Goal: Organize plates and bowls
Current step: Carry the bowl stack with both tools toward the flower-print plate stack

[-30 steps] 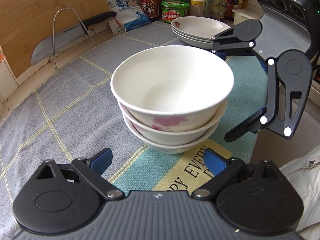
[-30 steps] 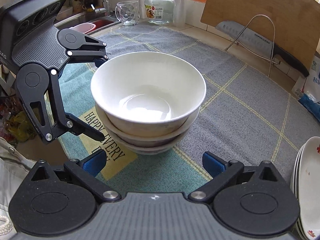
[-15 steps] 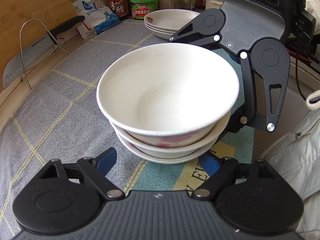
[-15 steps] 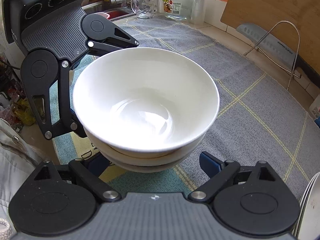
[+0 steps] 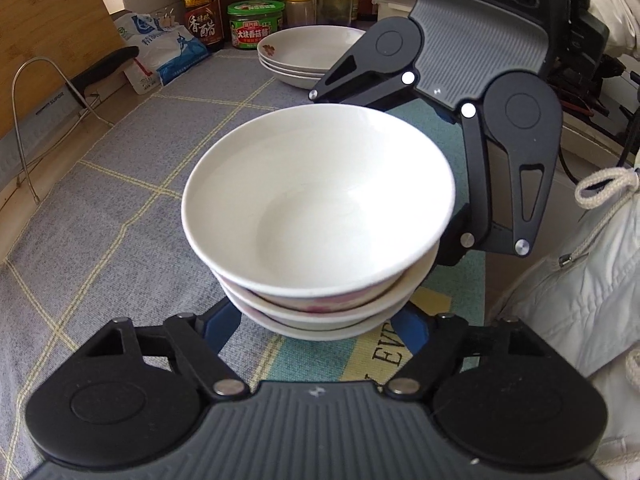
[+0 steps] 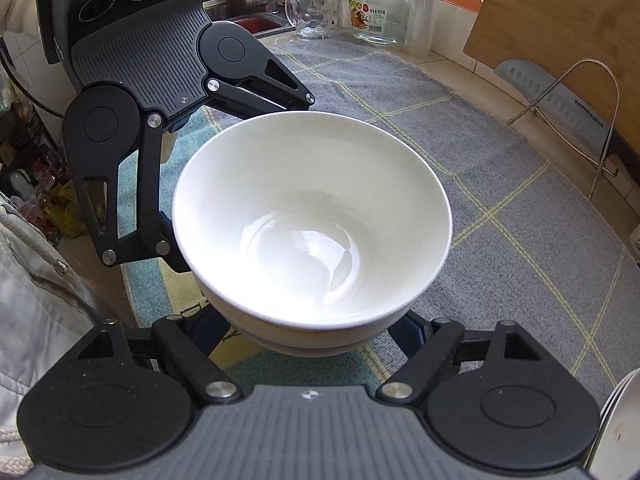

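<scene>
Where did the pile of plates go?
The plates sit far back in the left wrist view, behind the bowl stack, beside the green-lidded jar.

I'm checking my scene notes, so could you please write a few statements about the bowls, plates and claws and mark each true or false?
1. Three bowls are nested in one stack. True.
2. The plates are spread singly over the mat. False: they sit in one stack near the jars.
3. The left claw and right claw flank the bowl stack from opposite sides, jaws spread. True.
4. The cleaver lies inside the top bowl. False: it leans at the wire rack by the cutting board.
5. The top bowl holds soup. False: it is empty.
</scene>
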`<state>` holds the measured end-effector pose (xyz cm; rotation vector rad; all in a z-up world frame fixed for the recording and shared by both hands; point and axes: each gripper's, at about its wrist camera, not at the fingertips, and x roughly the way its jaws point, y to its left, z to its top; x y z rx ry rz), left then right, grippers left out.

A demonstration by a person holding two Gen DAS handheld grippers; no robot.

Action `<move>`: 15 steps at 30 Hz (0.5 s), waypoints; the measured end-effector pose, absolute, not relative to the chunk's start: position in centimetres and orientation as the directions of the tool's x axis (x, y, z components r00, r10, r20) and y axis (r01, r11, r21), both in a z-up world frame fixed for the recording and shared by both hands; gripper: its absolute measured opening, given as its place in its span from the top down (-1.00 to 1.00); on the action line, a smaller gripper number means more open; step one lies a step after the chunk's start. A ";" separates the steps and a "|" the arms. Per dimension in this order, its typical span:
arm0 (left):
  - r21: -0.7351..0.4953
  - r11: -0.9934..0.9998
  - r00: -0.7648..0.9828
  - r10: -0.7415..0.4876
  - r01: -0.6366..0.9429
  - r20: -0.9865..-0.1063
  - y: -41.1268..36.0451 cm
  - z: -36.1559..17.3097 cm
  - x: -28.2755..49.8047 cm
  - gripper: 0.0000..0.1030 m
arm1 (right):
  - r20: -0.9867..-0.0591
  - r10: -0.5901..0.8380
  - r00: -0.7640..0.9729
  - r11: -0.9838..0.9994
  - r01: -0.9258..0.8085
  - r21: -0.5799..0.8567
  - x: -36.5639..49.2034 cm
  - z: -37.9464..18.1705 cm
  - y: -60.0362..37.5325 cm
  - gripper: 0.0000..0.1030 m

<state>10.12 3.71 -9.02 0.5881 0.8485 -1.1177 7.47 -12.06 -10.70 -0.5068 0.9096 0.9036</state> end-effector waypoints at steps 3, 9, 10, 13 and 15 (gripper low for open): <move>-0.002 0.333 0.186 -0.531 0.943 -0.827 3.7 -9.0 10.1 -0.57 | -0.845 0.443 0.301 0.541 -0.841 -0.016 7.4 -10.7 -12.0 -0.69; -0.002 0.308 0.172 -0.537 0.951 -0.826 3.7 -9.0 10.2 -0.57 | -0.853 0.426 0.303 0.522 -0.852 -0.042 7.1 -10.6 -11.8 -0.69; -0.002 0.301 0.168 -0.538 0.953 -0.826 3.7 -9.0 10.2 -0.57 | -0.855 0.422 0.301 0.517 -0.855 -0.046 7.1 -10.5 -11.8 -0.69; -0.003 0.291 0.161 -0.537 0.957 -0.828 3.7 -9.0 10.3 -0.57 | -0.859 0.417 0.297 0.514 -0.857 -0.047 7.2 -10.5 -11.7 -0.67; -0.005 0.289 0.158 -0.539 0.957 -0.827 3.7 -9.0 10.3 -0.57 | -0.859 0.416 0.298 0.515 -0.856 -0.048 7.1 -10.5 -11.8 -0.67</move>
